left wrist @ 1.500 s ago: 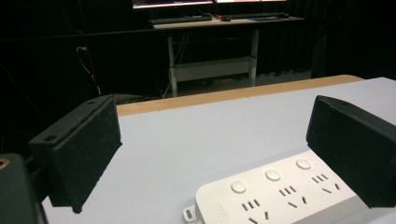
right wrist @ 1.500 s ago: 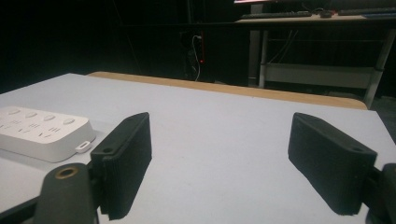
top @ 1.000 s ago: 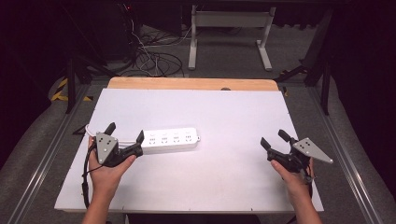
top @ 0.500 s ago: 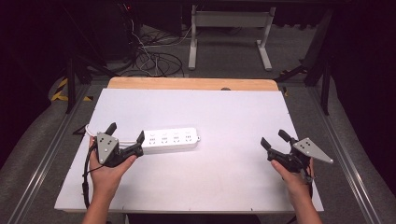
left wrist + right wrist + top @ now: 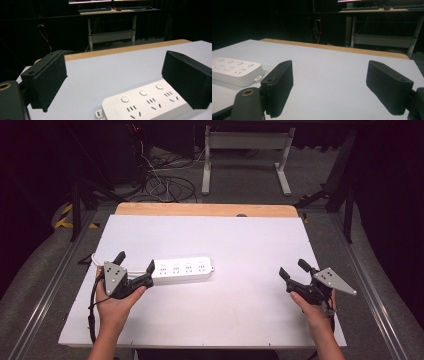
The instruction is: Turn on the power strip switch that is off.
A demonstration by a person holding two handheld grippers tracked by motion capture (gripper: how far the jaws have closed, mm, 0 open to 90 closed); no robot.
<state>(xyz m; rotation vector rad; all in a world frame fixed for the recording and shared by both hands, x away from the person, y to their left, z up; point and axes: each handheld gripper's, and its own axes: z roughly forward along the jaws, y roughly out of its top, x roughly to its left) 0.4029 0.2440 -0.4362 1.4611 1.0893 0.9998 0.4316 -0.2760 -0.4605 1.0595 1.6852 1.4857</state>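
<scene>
A white power strip (image 5: 180, 269) with several sockets lies flat on the white table (image 5: 250, 235), left of centre. My left gripper (image 5: 135, 261) stands open right at the strip's left end, its right jaw close beside that end. In the left gripper view the power strip (image 5: 147, 102) lies low and to the right between the wide-apart jaws of the left gripper (image 5: 115, 77). My right gripper (image 5: 292, 268) is open over bare table near the right edge, well away from the strip. The right gripper view has the power strip (image 5: 235, 70) far off to the left, outside the right gripper (image 5: 329, 85).
A wooden strip (image 5: 205, 210) runs along the table's far edge. Beyond it on the floor are tangled cables (image 5: 165, 185) and a white desk frame (image 5: 245, 160). Metal rails (image 5: 55, 285) flank the table on both sides.
</scene>
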